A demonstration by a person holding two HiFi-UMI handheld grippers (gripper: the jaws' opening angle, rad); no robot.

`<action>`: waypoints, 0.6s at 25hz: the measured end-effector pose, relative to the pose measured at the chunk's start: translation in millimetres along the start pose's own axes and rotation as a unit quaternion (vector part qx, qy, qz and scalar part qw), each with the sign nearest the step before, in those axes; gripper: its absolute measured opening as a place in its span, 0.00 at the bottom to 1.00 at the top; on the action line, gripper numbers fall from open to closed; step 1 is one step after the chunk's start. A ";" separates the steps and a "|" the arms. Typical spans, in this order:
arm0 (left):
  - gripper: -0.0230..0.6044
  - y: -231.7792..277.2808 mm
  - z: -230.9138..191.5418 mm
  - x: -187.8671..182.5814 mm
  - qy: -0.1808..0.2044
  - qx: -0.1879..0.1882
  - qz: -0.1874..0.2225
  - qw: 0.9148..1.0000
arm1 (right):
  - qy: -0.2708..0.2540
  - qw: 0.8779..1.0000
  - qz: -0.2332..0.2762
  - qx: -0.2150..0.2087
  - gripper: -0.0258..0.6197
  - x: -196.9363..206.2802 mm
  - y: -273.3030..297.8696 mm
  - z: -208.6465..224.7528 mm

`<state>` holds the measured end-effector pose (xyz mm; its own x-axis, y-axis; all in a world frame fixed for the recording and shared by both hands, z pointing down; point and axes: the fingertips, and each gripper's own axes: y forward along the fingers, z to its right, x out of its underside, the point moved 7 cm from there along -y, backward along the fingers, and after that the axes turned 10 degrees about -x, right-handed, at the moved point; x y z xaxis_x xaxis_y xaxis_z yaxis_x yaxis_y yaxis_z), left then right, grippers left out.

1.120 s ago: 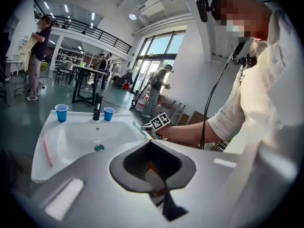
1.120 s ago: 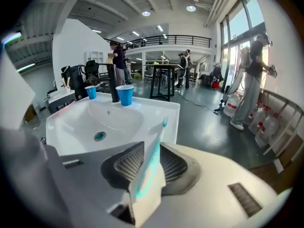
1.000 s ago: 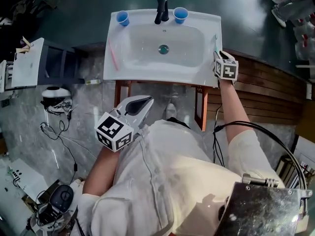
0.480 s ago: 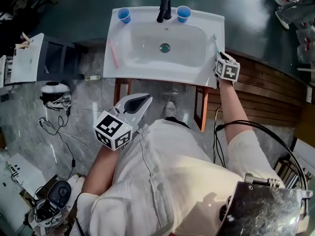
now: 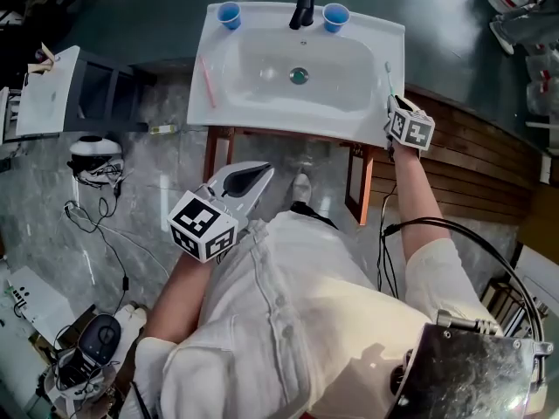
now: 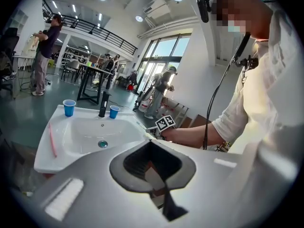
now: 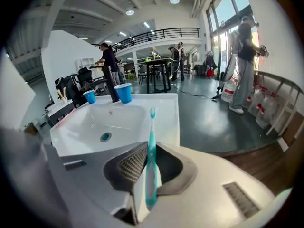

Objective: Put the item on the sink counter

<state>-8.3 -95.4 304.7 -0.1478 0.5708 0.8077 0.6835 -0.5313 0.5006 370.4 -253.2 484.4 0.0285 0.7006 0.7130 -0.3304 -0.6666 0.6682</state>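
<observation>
A teal toothbrush (image 7: 151, 146) sticks out from between the jaws of my right gripper (image 7: 147, 175), bristle end forward over the right rim of the white sink (image 7: 171, 122). The jaws have just been closing and now press on its handle. In the head view the right gripper (image 5: 403, 122) is at the sink's near right corner, and the toothbrush (image 5: 389, 78) lies along the rim ahead of it. My left gripper (image 5: 247, 182) hangs in front of the sink, below its front edge, shut with nothing in it.
A pink toothbrush (image 5: 208, 81) lies on the sink's left rim. Two blue cups (image 5: 229, 14) (image 5: 334, 16) flank the black faucet (image 5: 304, 3) at the back. Cables and gear (image 5: 92, 173) litter the floor at left. A dark cabinet (image 5: 105, 94) stands left of the sink.
The right gripper has stayed at the sink's right rim with the teal toothbrush ahead of it. The head view has shifted, so the sink sits higher in the picture. The left gripper has barely moved.
</observation>
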 end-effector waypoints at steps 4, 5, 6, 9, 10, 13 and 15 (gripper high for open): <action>0.04 -15.1 3.6 9.2 0.001 0.011 0.007 1.000 | 0.003 1.000 0.006 -0.004 0.11 9.3 -17.5 -21.7; 0.04 -20.4 4.1 12.2 0.002 0.013 0.008 1.000 | 0.002 1.000 0.010 -0.006 0.11 11.2 -22.3 -29.2; 0.04 -26.3 4.5 15.5 0.002 0.016 0.008 1.000 | 0.000 1.000 0.013 -0.008 0.11 12.9 -27.3 -37.8; 0.04 -46.2 6.1 26.4 0.001 0.018 0.013 1.000 | -0.003 1.000 0.016 -0.014 0.11 23.5 -41.2 -63.7; 0.04 -53.4 7.0 30.5 0.001 0.019 0.015 1.000 | -0.001 1.000 0.016 -0.018 0.11 29.0 -45.1 -72.7; 0.04 -75.2 8.1 44.5 0.002 0.020 0.019 1.000 | -0.002 1.000 0.015 -0.025 0.11 44.9 -54.6 -101.0; 0.04 -90.0 6.9 55.3 0.001 0.020 0.019 1.000 | -0.003 1.000 0.014 -0.025 0.11 54.9 -60.0 -120.0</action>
<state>-73.0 -11.7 302.2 -0.1221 0.5495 0.8265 0.7173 -0.5267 0.4561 278.5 -144.2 458.0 0.0232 0.6799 0.7329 -0.3771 -0.6730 0.6363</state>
